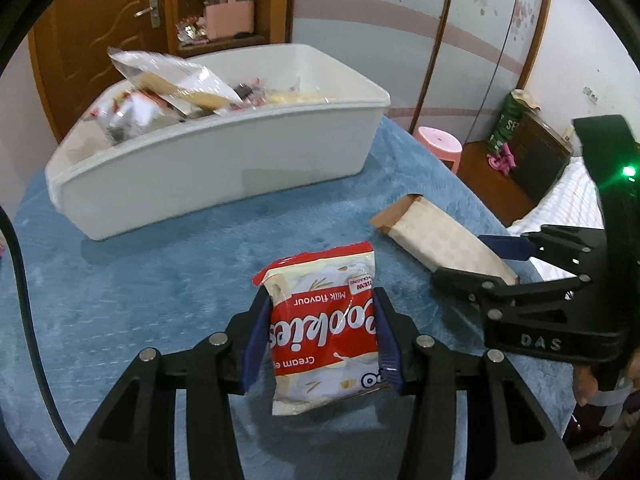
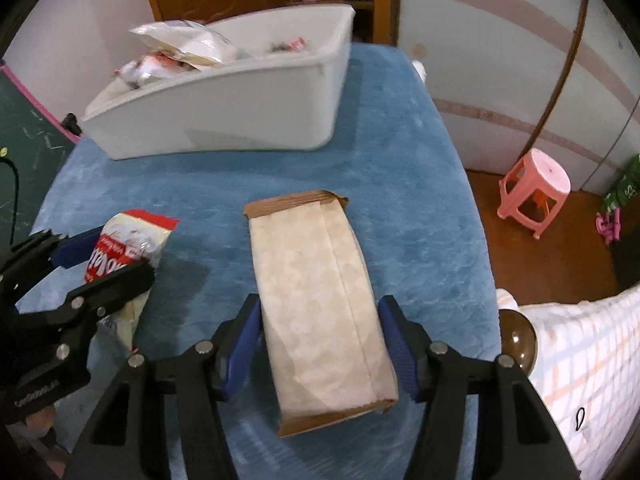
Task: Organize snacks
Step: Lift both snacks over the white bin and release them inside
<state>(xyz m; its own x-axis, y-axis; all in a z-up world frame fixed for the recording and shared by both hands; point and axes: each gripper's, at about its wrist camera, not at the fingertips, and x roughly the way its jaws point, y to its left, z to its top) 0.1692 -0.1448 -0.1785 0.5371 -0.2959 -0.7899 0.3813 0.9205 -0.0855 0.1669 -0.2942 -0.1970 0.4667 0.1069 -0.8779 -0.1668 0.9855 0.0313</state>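
Observation:
A red and white cookie packet (image 1: 324, 332) sits between the blue pads of my left gripper (image 1: 322, 334), which is shut on it just above the blue cloth. It also shows in the right wrist view (image 2: 120, 256). A beige paper snack bag (image 2: 320, 312) lies flat between the fingers of my right gripper (image 2: 320, 344); the pads stand at its sides, and touch is unclear. The bag also shows in the left wrist view (image 1: 436, 240). A white bin (image 1: 224, 168) holding several snack packets stands at the back of the table, also in the right wrist view (image 2: 240, 108).
The table is covered by a blue plush cloth (image 2: 400, 184). A pink stool (image 2: 534, 194) stands on the floor to the right. A checked bed cover (image 2: 592, 360) is at the near right. A wooden door (image 1: 112, 40) and shelf are behind the bin.

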